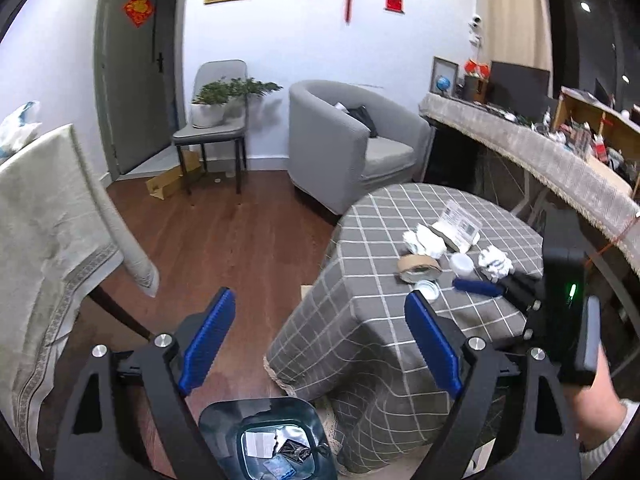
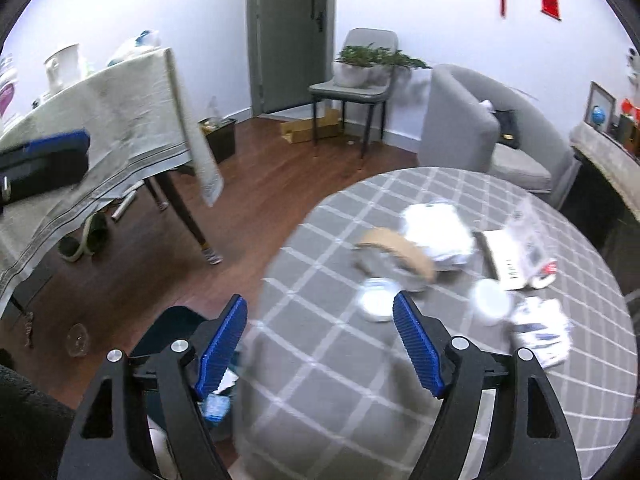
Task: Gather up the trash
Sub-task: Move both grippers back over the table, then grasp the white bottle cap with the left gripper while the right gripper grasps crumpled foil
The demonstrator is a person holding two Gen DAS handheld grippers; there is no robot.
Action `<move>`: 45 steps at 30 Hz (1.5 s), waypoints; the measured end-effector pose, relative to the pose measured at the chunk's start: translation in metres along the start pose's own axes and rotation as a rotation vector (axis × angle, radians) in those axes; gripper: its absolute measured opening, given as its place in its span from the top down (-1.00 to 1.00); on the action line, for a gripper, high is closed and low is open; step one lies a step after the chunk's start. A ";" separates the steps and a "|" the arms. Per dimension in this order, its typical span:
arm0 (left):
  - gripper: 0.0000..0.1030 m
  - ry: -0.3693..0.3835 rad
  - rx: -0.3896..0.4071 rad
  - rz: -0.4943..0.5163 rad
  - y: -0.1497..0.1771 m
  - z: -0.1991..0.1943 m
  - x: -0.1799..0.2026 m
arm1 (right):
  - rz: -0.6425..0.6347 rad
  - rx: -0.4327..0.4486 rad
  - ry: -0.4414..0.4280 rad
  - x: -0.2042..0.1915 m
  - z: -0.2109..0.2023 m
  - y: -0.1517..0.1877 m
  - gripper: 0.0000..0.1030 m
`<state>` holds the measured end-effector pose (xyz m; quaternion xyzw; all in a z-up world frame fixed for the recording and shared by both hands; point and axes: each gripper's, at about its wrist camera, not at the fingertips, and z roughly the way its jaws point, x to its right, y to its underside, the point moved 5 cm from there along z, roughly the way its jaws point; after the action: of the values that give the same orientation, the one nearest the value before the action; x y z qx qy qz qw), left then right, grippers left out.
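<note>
Your left gripper hangs with its jaws spread wide and empty, the trash bin directly below it. Your right gripper is equally agape over the checked table; crumpled paper and a tape roll lie just ahead of its fingertips.

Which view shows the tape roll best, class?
The left wrist view: the tape roll is sharp there, lying on the checked table. In the right wrist view the roll is blurred by motion.

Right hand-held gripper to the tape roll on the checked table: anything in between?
Nothing visible blocks it. The right hand-held gripper is open above the table; a small white lid sits just before the tape roll.
</note>
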<state>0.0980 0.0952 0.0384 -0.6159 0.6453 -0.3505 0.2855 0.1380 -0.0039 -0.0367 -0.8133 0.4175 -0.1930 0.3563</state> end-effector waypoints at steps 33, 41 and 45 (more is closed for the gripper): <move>-0.28 0.058 -0.191 0.095 0.031 0.142 0.106 | 0.098 -0.002 0.093 0.147 -0.017 0.024 -0.78; 0.09 0.035 -0.180 0.109 0.031 0.152 0.111 | 0.123 -0.029 0.071 0.157 -0.013 0.030 -0.78; 0.36 0.038 -0.177 0.104 0.029 0.152 0.111 | 0.143 -0.036 0.052 0.160 -0.012 0.030 -0.78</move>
<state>0.1934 -0.0305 -0.0680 -0.5975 0.7102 -0.2885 0.2356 0.2068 -0.1519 -0.0483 -0.7825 0.4869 -0.1805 0.3436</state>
